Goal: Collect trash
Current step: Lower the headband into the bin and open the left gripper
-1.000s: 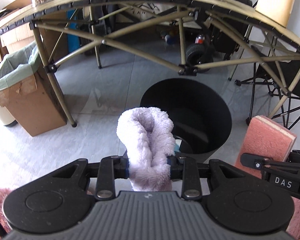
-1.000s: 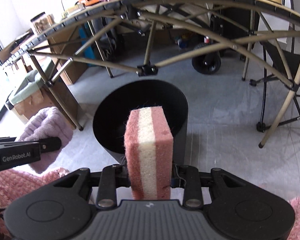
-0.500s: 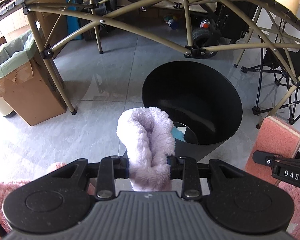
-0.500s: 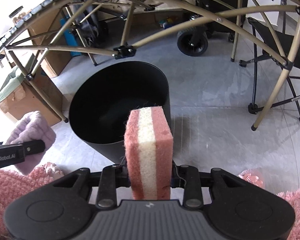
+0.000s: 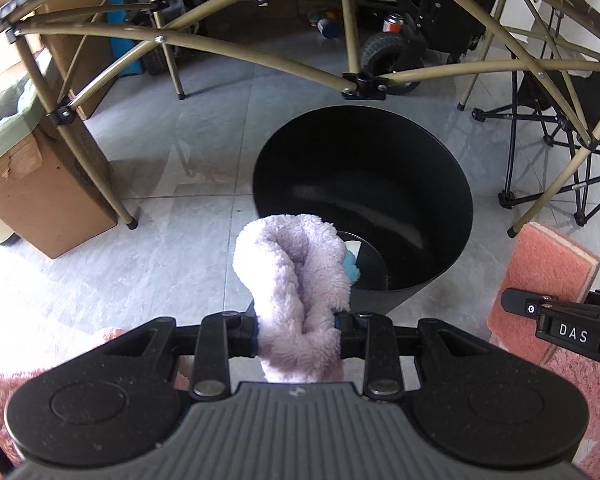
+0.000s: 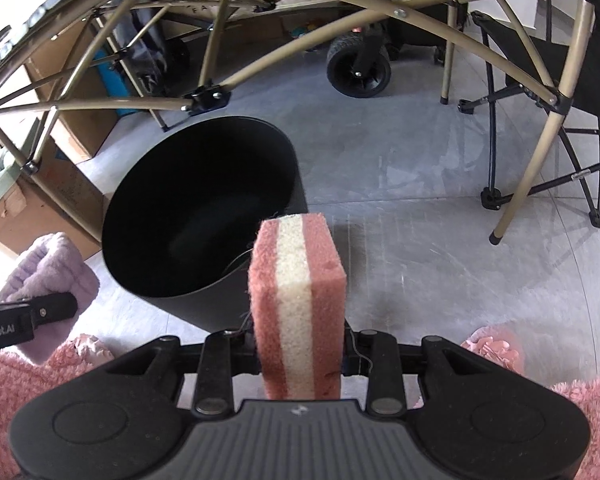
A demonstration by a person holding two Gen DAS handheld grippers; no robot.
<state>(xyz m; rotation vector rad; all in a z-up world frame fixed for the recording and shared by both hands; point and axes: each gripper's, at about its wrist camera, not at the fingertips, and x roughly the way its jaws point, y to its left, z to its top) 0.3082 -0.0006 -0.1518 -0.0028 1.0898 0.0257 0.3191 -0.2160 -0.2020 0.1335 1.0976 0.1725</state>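
A lilac fluffy cloth (image 5: 296, 288), a pink sponge (image 6: 298, 312) with a cream middle stripe, a black bin (image 5: 364, 184), grey floor tiles (image 5: 172, 184).

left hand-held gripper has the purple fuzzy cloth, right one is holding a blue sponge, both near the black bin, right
Not quite: the sponge in the right hand-held gripper is pink with a cream middle layer, not blue, as the right wrist view shows. The left hand-held gripper does hold the purple fuzzy cloth, both near the black bin.

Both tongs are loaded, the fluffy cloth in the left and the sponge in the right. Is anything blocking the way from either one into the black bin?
Nothing visible blocks either. The black bin stands open, with no lid, just ahead of the purple fluffy cloth and the pink sponge. The folding table's frame crosses behind the bin, not over its mouth.
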